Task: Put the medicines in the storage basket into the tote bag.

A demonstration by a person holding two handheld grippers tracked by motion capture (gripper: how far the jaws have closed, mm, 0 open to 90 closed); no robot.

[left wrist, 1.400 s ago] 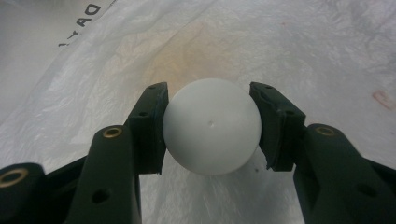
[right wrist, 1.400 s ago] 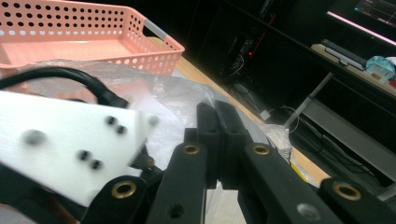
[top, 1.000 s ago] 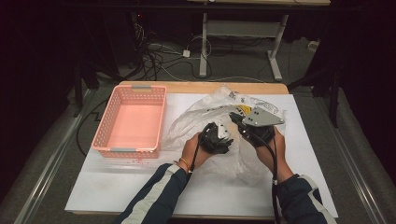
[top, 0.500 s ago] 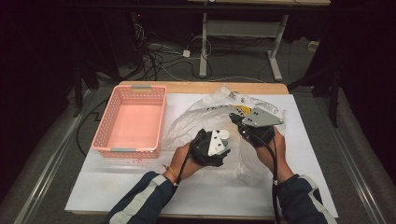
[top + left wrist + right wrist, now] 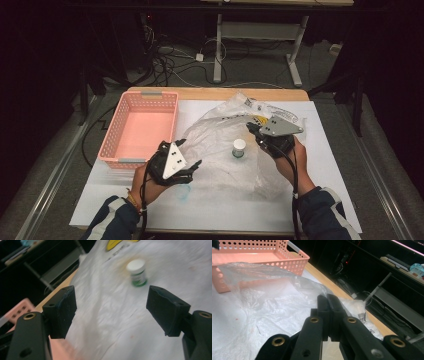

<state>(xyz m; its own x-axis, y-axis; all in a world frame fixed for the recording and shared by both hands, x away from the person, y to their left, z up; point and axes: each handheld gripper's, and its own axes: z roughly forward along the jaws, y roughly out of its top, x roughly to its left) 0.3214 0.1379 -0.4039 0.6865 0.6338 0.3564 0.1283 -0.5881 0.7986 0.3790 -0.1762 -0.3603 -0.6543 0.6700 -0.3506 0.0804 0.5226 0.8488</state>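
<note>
Two tools work here: the left tool (image 5: pixel 192 162), jaws wide and just opening on nothing, has the small jar (image 5: pixel 239 148) at its two o'clock; the right tool (image 5: pixel 253 131), nearer, pinches the plastic bag (image 5: pixel 215 135).

Small white-capped jar (image 5: pixel 239 148) stands upright inside the crumpled clear plastic bag (image 5: pixel 215 140)

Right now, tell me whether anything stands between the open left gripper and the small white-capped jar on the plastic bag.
Nothing visible does. The left gripper has open, empty jaws, and only crinkled clear plastic bag lies flat before the small white-capped jar with green label.
</note>
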